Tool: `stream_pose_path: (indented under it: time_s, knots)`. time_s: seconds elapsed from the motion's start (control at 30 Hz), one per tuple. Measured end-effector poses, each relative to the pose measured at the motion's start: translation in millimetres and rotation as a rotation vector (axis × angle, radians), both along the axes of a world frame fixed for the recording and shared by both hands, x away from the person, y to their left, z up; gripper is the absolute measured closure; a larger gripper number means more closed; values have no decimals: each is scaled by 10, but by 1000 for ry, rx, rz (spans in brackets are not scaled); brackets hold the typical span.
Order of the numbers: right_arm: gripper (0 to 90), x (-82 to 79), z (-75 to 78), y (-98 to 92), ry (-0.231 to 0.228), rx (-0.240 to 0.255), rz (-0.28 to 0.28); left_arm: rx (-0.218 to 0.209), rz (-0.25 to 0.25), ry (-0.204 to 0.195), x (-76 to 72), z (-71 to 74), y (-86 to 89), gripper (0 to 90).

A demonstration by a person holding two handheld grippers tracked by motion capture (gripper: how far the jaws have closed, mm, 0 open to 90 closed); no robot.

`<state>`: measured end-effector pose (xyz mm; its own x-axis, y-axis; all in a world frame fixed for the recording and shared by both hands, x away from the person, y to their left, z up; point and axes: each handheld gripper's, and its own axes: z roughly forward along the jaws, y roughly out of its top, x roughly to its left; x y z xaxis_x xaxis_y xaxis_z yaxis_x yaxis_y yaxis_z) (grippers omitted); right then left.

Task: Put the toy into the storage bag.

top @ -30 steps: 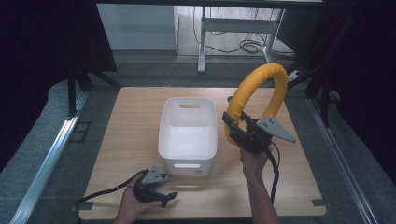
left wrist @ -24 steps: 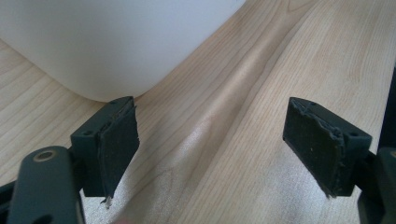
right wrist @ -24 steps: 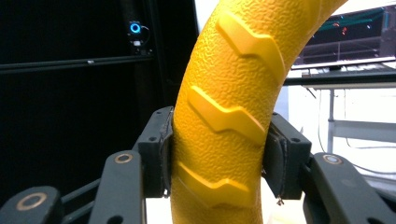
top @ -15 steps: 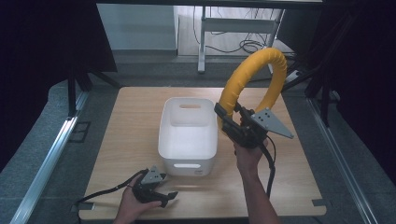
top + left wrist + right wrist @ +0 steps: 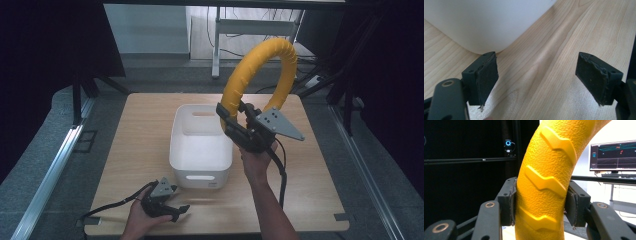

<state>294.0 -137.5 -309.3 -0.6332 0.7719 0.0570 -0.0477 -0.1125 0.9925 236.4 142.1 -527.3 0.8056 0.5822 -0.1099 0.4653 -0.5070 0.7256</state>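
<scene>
Right gripper [image 5: 235, 116] sits centre-right of the high view, clamped tight on a fat yellow ring [image 5: 260, 75] that arches up toward the top of the frame, held above the white bin [image 5: 200, 150] mid-table [image 5: 310, 200]. Left gripper [image 5: 177, 210], bottom left, rests on the wood, jaws spread wide and gripping nothing.

High view overlooks the table [image 5: 150, 150]; gripper views sit close behind their tongs.

Both grippers are black: the right gripper [image 5: 235, 122] carries a grey three-cornered plate (drilled with small holes), the left gripper [image 5: 167, 207] trails a black cable; forearms bare.
</scene>
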Motion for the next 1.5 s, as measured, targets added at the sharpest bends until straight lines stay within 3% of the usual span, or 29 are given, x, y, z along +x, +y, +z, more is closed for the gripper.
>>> stream_pose_path:
  time_s: [0.83, 1.5]
  knots:
    - [496, 16, 98, 316, -17, 1, 68, 7, -3, 0, 0, 6, 9, 184]
    - [495, 48, 3, 529, -3, 5, 112, 8, -4, 0, -2, 3, 9, 184]
